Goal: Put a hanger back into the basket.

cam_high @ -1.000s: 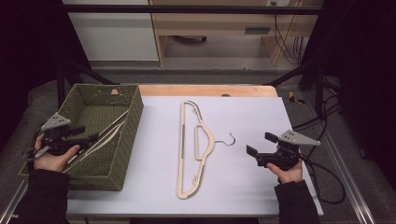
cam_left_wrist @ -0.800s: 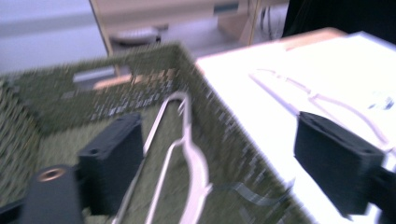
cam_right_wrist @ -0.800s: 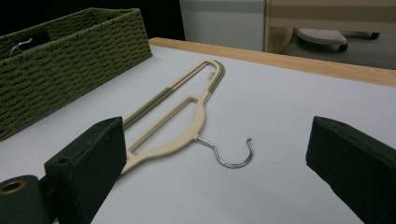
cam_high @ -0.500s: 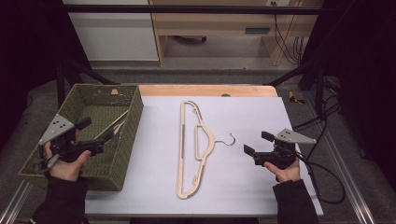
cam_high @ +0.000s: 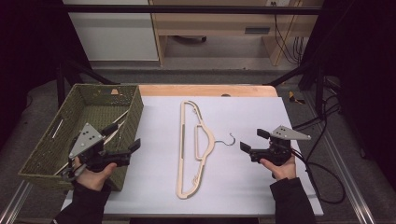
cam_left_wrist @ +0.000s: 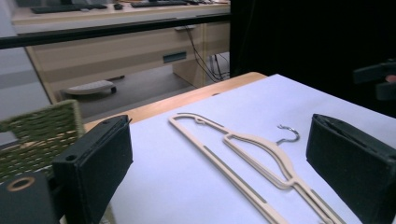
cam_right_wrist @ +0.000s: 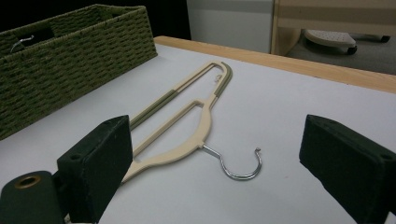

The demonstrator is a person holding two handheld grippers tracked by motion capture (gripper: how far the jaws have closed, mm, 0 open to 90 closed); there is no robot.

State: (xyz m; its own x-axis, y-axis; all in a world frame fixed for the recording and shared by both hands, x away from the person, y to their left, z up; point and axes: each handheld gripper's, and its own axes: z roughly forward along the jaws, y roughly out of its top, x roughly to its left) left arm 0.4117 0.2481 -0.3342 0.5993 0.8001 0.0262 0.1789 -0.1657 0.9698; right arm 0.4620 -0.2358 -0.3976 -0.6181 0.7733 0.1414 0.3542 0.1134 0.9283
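A tan hanger [cam_high: 195, 147] lies flat in the middle of the white counter [cam_high: 243, 112]. Its long bar is on the left, and its metal hook [cam_high: 229, 139] points to the right.

The left gripper [cam_high: 122, 142] is held over the near right corner of the green woven basket [cam_high: 44, 151], which sits at the left edge of the counter. Its jaws have just been opening. They now stand wide apart with nothing between them, and they point right, toward the hanger. In the left gripper view the hanger [cam_left_wrist: 252, 163] lies on the counter out past the jaws.

The right gripper [cam_high: 252, 141] is on the right side of the counter, near the hook but not touching it. Its jaws have been closing a little, yet they are released and hold nothing. In the right gripper view the hook [cam_right_wrist: 238, 164] lies on the counter between the two jaws, farther off.

Inside the basket lies a pale stick-like thing [cam_high: 113, 122]; I cannot tell what it is.
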